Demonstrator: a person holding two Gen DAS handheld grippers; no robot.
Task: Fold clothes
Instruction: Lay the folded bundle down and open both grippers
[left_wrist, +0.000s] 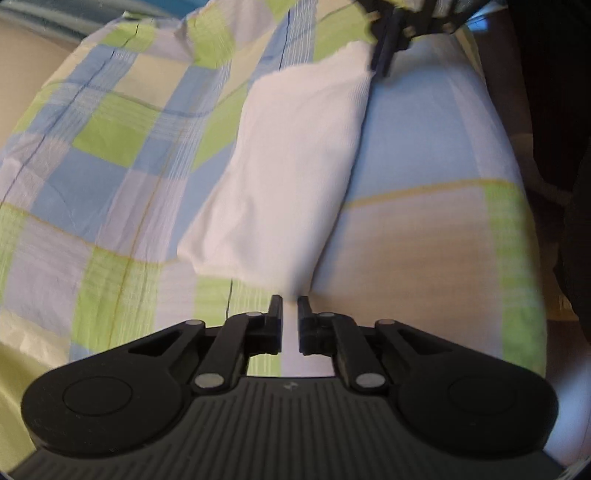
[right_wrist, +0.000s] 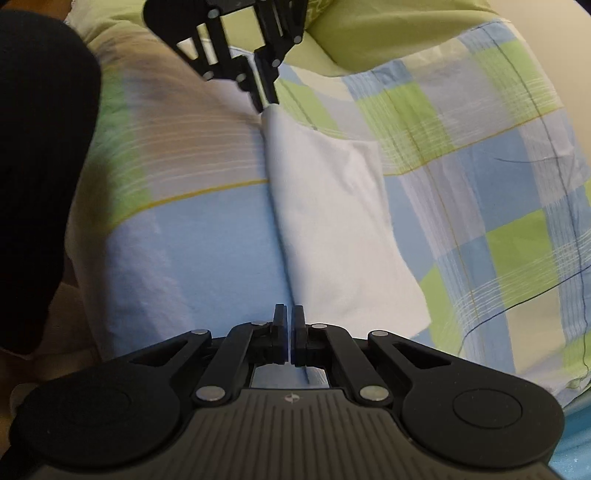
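The white garment (left_wrist: 291, 162) lies as a long folded strip on the checked bedsheet (left_wrist: 110, 147), and its long axis runs straight from one gripper to the other, which is the relation the coming move depends on. At the left, in the left wrist view, the left gripper (left_wrist: 290, 301) sits at the near short end of the strip; its fingers are drawn close with only a narrow slot between them, and a band of white cloth runs through that slot, so it appears clamped on the end of the garment. The strip stretches away from it, slanting up and to the right, to the far end where the right gripper (left_wrist: 384, 62) pinches the opposite corner. Moving right to the right wrist view, the same line reads in reverse: the right gripper (right_wrist: 289, 314) has its fingers nearly together over the white fabric edge, apparently gripping it, and the garment (right_wrist: 332, 206) extends ahead to the left gripper (right_wrist: 264, 99) at its far tip. A dark sleeve (right_wrist: 40, 147) fills the left edge there. Each gripper holds one end, so neither is nearer the middle; I judge the next fold would bring one end toward the other along that axis.
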